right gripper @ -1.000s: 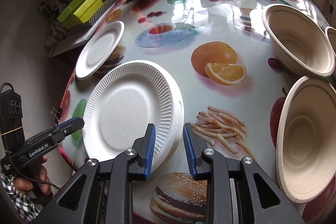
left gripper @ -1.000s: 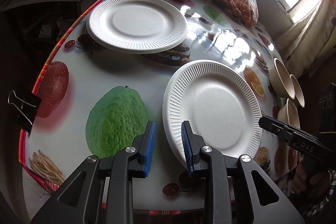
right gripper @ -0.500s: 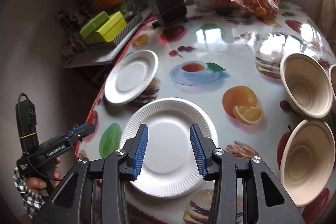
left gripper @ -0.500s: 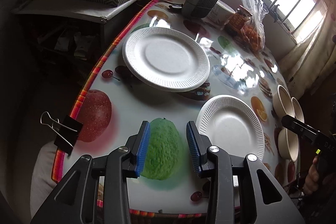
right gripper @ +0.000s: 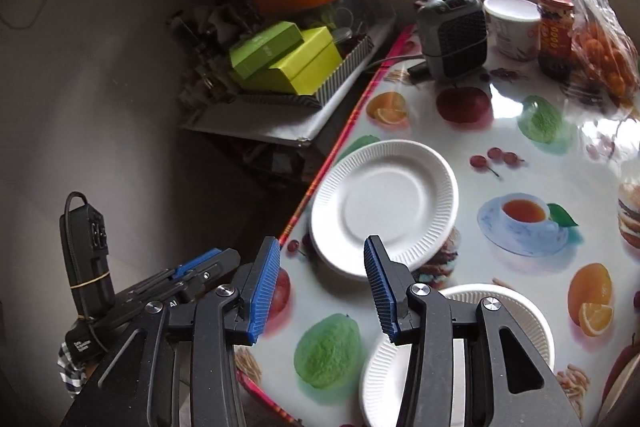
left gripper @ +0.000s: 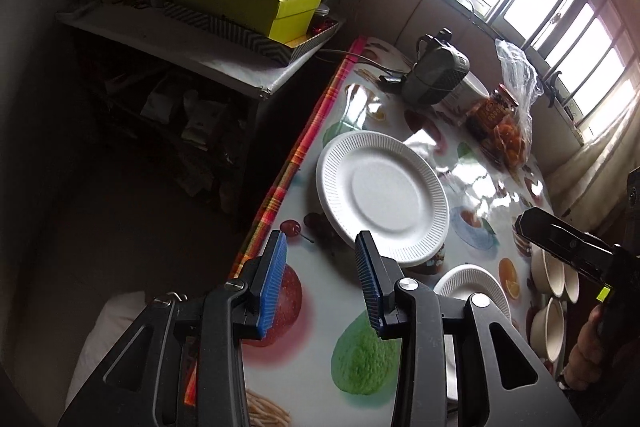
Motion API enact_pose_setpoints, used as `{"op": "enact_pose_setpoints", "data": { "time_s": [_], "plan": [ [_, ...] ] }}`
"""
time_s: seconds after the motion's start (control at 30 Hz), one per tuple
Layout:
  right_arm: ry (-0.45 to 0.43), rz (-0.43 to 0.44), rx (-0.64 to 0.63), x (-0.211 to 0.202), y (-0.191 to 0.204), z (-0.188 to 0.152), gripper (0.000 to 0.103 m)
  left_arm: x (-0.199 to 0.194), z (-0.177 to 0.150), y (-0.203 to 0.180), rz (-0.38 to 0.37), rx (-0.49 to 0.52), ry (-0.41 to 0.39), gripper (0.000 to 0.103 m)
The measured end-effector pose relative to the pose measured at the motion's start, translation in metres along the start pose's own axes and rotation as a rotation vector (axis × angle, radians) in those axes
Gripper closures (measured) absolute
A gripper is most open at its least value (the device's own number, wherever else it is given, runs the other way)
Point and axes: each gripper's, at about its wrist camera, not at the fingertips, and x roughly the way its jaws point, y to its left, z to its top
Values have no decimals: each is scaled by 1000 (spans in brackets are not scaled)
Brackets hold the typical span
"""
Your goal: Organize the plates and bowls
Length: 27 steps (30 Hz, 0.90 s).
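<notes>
On the fruit-printed counter (right gripper: 460,147) lie two white paper plates (right gripper: 384,203) (right gripper: 516,311) near its left edge and three tan bowls (left gripper: 554,273) clustered at right. Both grippers (left gripper: 322,291) (right gripper: 322,293) hover spread, pinching nothing.

Two plates lie on the bench (right gripper: 520,147) along its left edge: the far plate (right gripper: 384,207) just inside that edge, the near plate (right gripper: 500,323) toward the near edge, the two apart. Three bowls (left gripper: 556,291) cluster at the right edge. At the far end stand a small heater (right gripper: 452,31), a tub (right gripper: 512,27), a jar (right gripper: 554,31) and a bag of fruit (right gripper: 600,59). Off the left edge, boxes (right gripper: 284,59) sit stacked on a shelf (right gripper: 256,123).
</notes>
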Motion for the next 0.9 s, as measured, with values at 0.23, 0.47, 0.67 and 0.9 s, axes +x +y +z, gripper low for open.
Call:
{"op": "enact_pose_setpoints", "data": {
  "time_s": [0.23, 0.47, 0.67, 0.9],
  "plan": [
    [7, -62, 1, 31, -7, 46, 60, 14, 31, 10, 2, -9, -6, 66],
    [58, -173, 59, 61, -48, 73, 60, 56, 46, 14, -9, -22, 68, 66],
    [130, -236, 107, 88, -87, 71, 60, 91, 46, 12, -34, -24, 148, 66],
    [164, -252, 159, 100, -115, 62, 60, 115, 38, 13, -43, -45, 198, 66]
  ]
}}
